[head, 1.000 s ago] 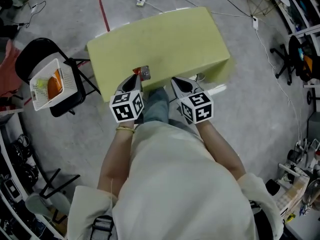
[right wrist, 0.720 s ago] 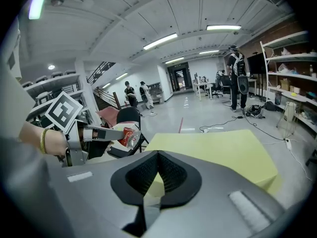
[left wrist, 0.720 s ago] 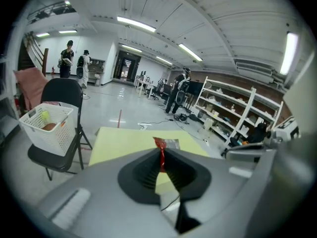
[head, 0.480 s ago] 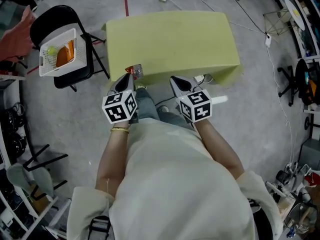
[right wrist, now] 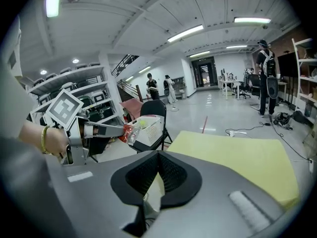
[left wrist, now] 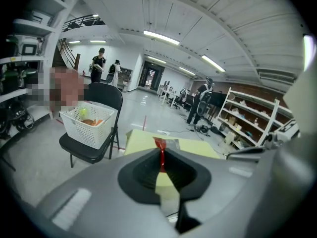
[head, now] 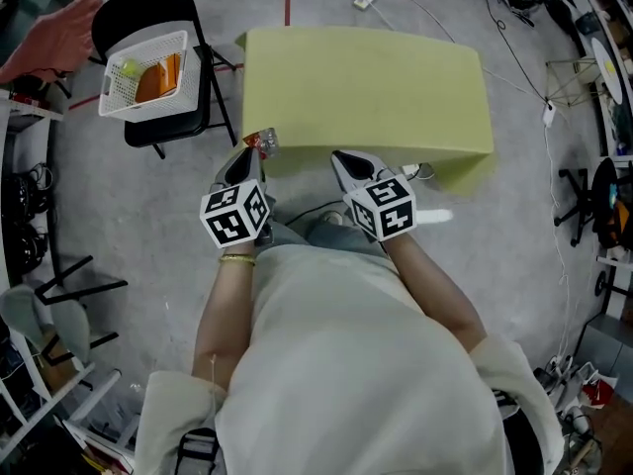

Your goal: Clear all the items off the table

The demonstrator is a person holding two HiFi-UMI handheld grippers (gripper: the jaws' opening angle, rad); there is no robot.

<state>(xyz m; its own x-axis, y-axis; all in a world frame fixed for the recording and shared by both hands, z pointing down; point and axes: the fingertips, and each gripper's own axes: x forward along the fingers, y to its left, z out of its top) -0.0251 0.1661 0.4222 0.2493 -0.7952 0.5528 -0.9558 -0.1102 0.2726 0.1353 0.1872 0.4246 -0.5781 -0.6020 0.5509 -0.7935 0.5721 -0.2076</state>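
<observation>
Yellow-green table [head: 366, 77] sat in front of the person, long side across the head view. Black folding chair [head: 163, 8] stood off the table's left end, apart from it. White mesh basket [head: 111, 95] rested on the chair seat.

Left gripper [head: 249, 156] was clenched on a small packet [head: 262, 142]. Left gripper view showed the jaws pinched on the packet's red end [left wrist: 160, 155], with the rest of it sticking up past the tips. In the head view the packet was in the air at the table's near-left corner, well short of the basket. Right gripper view also caught it [right wrist: 129, 131], lined up in front of the basket [right wrist: 151, 128] from that angle.

Right gripper [head: 339, 158] was closed too, with nothing gripped: its own view showed the jaws [right wrist: 157, 157] meeting on bare pads. It hung at the table's near edge, just beside the left one. Both pointed forward and down.

Inside the basket were an orange item [head: 158, 80] and a small yellow-green ball [head: 129, 67]. I couldn't tell what the orange item was.
</observation>
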